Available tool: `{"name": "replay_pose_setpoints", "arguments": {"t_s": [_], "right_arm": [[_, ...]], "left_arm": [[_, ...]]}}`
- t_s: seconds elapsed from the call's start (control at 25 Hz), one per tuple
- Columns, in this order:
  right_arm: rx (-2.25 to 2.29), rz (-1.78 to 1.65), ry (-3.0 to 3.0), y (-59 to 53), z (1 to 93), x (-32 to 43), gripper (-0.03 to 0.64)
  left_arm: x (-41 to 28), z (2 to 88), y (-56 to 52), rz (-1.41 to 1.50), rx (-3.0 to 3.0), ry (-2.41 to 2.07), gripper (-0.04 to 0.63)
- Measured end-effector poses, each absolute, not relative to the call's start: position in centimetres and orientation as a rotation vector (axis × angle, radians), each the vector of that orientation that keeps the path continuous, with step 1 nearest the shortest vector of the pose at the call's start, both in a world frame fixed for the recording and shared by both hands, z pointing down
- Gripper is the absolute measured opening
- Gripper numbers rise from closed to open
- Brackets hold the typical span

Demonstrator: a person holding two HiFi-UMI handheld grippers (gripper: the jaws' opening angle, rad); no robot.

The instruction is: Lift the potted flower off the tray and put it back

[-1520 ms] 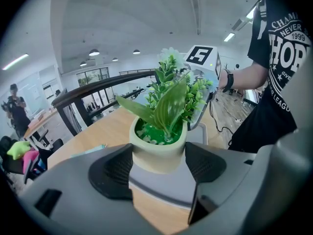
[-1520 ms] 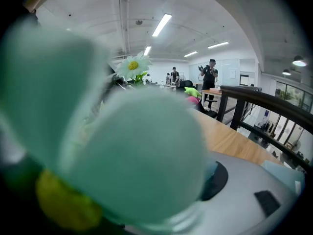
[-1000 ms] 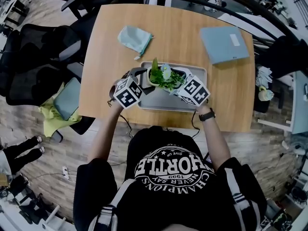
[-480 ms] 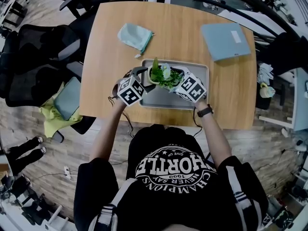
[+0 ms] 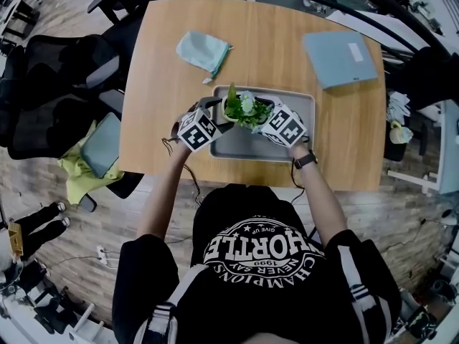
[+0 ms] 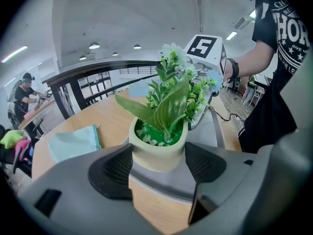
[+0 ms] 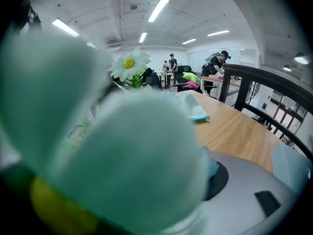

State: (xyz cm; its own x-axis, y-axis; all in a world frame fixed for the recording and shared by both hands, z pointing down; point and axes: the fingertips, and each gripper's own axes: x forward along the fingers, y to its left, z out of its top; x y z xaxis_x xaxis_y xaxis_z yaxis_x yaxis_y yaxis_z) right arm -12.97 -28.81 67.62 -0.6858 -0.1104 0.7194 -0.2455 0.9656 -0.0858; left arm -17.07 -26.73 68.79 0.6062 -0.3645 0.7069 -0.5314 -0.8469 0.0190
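A cream pot with green leaves and white daisies (image 5: pixel 242 110) hangs low over the far left corner of the grey metal tray (image 5: pixel 287 151). My left gripper (image 5: pixel 219 115) comes in from the left, and in its own view both black pads lie against the sides of the pot (image 6: pixel 159 151). Whether the pot's base touches the tray (image 6: pixel 216 131) is hidden by the gripper body. My right gripper (image 5: pixel 265 118) reaches in from the right, close under the foliage. Blurred petals fill its own view, so only one pad (image 7: pixel 218 180) shows and its grip stays hidden.
On the wooden table (image 5: pixel 165 84) a teal cloth pouch (image 5: pixel 203 52) lies beyond the tray to the left, and a blue-grey folder (image 5: pixel 338 57) at the far right corner. Black office chairs (image 5: pixel 57 84) stand off the table's left side.
Both grippers have sunk toward the tray together, carrying the potted flower down with them. The left gripper's hold on the pot looks the same.
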Motion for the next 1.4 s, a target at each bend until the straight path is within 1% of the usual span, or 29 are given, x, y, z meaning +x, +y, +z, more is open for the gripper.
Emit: {"name": "replay_pose_setpoints", "arguments": {"t_s": [0.28,0.52,0.84,1.12,1.4], "right_arm": [[0.248,0.263,-2.319,-28.9,69.3,-13.0,0.388],[0.259,0.284,-2.350,-28.8,69.9,-13.0,0.393],[0.308,0.316,-2.404,-28.9,70.1,-12.9,0.400],[0.459,0.373,-2.379,-28.8,70.5,-10.9,0.399],[0.559,0.452,-2.401,-27.5,68.8,-8.5,0.399]], "left_arm": [[-16.9,70.3,-26.8,1.083,2.579,-0.730,0.351],[-16.8,71.1,-26.7,1.009,2.573,-0.764,0.356],[-16.7,71.3,-26.8,0.978,2.589,-0.817,0.365],[-16.8,71.2,-26.4,0.933,2.532,-0.963,0.365],[-17.2,71.3,-24.4,0.885,2.439,-1.073,0.365]]}}
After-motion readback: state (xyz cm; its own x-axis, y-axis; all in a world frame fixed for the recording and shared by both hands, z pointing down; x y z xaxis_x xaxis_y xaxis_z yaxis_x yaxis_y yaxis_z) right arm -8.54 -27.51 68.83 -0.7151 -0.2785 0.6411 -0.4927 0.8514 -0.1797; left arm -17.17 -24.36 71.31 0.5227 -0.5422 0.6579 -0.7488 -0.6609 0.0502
